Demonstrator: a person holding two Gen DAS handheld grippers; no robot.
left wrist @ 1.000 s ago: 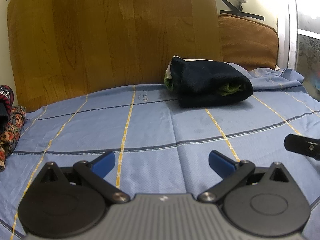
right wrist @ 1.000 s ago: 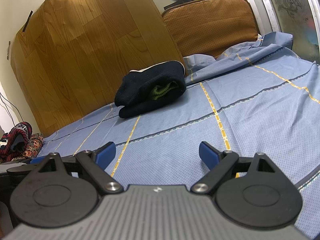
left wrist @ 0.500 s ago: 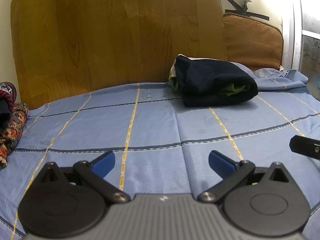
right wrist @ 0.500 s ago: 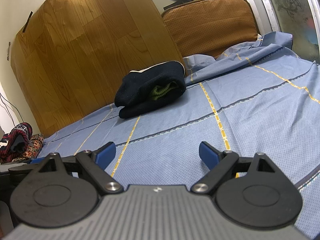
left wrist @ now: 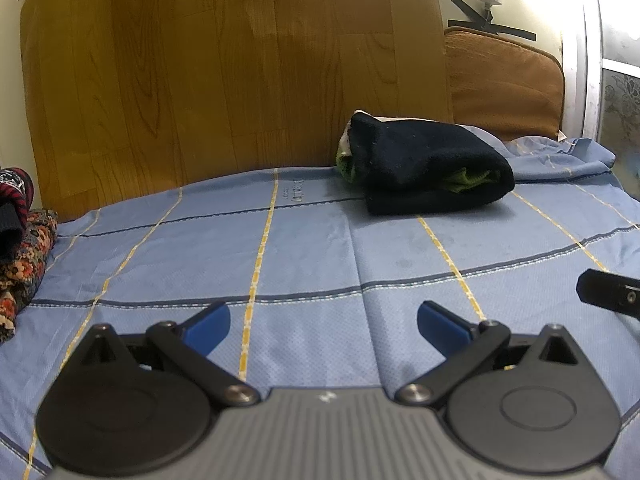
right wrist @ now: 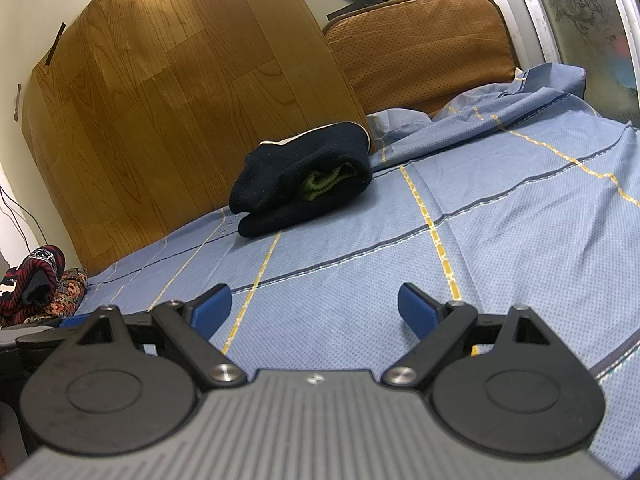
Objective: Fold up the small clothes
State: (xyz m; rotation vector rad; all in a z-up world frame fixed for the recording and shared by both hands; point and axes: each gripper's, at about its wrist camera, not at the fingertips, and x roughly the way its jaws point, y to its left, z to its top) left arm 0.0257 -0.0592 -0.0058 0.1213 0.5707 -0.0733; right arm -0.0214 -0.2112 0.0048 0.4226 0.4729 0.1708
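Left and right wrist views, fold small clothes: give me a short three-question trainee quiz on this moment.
1. True or false: the left gripper holds cloth.
2. Which colour shows inside the folded dark garment? A red, B green, C white.
3. Fill in: the pile of patterned clothes lies at the ____ edge of the bedsheet.

Key: 1 false, its jaws stand open and empty, as do those of the right gripper. 2 B. 3 left.
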